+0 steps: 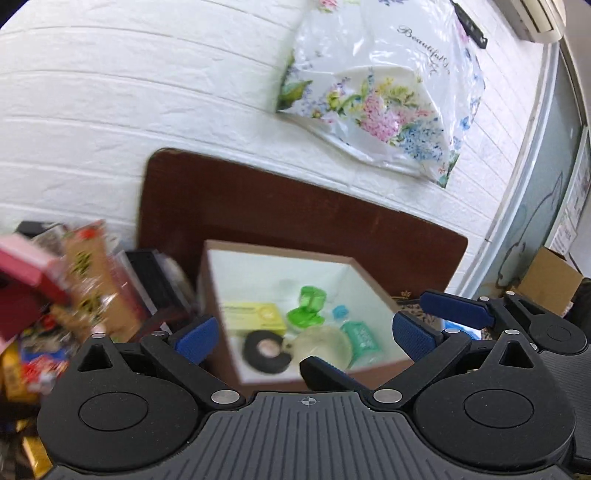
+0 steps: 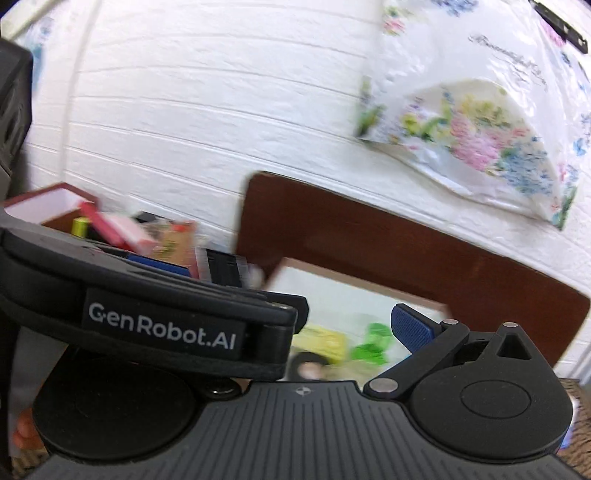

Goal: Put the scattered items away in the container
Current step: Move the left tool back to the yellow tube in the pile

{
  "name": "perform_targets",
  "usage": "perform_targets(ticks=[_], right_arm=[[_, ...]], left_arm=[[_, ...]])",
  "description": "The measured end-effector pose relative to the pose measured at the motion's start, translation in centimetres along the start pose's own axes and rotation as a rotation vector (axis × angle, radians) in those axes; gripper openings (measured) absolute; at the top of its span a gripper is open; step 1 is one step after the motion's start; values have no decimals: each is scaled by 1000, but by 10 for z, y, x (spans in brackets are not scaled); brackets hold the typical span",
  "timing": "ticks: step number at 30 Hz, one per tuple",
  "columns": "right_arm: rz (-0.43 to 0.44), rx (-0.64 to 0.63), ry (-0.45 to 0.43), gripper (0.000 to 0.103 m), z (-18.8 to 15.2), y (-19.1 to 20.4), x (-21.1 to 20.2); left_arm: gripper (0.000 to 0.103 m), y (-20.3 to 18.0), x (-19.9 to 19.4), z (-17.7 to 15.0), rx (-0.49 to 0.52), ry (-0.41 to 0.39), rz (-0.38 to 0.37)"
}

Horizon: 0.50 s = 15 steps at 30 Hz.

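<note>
Jaws spread, box (image 1: 221, 295) between, below

Filling the upper left of both frames, a white brick-pattern wall (image 1: 129, 110), with a dark brown board (image 1: 295, 206) leaning against it at centre, a floral plastic bag (image 1: 388, 92) hanging upper right, and an air conditioner (image 1: 535, 18) peeking into the top right corner.

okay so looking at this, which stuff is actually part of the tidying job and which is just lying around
Part of the job: brown box serving as container; already inside it, black tape roll, yellow packet, green clip, teal bottle; left claw, open over it.

Just lying about: floral plastic bag, cardboard carton, blurred packages at left.
</note>
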State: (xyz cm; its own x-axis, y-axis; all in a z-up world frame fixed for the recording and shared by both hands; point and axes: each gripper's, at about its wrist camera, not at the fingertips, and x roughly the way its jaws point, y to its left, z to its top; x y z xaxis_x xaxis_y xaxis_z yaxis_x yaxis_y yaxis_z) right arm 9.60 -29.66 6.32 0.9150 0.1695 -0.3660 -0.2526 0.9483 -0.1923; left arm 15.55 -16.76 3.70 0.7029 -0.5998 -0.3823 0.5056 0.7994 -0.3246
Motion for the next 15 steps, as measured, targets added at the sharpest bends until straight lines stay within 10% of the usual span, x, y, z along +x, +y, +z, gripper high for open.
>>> perform_targets(ticks=[15], right_arm=[[269,-4,66,103,-82,147,-5]], left_arm=[[103,107,-86,-124,-78,76,201]])
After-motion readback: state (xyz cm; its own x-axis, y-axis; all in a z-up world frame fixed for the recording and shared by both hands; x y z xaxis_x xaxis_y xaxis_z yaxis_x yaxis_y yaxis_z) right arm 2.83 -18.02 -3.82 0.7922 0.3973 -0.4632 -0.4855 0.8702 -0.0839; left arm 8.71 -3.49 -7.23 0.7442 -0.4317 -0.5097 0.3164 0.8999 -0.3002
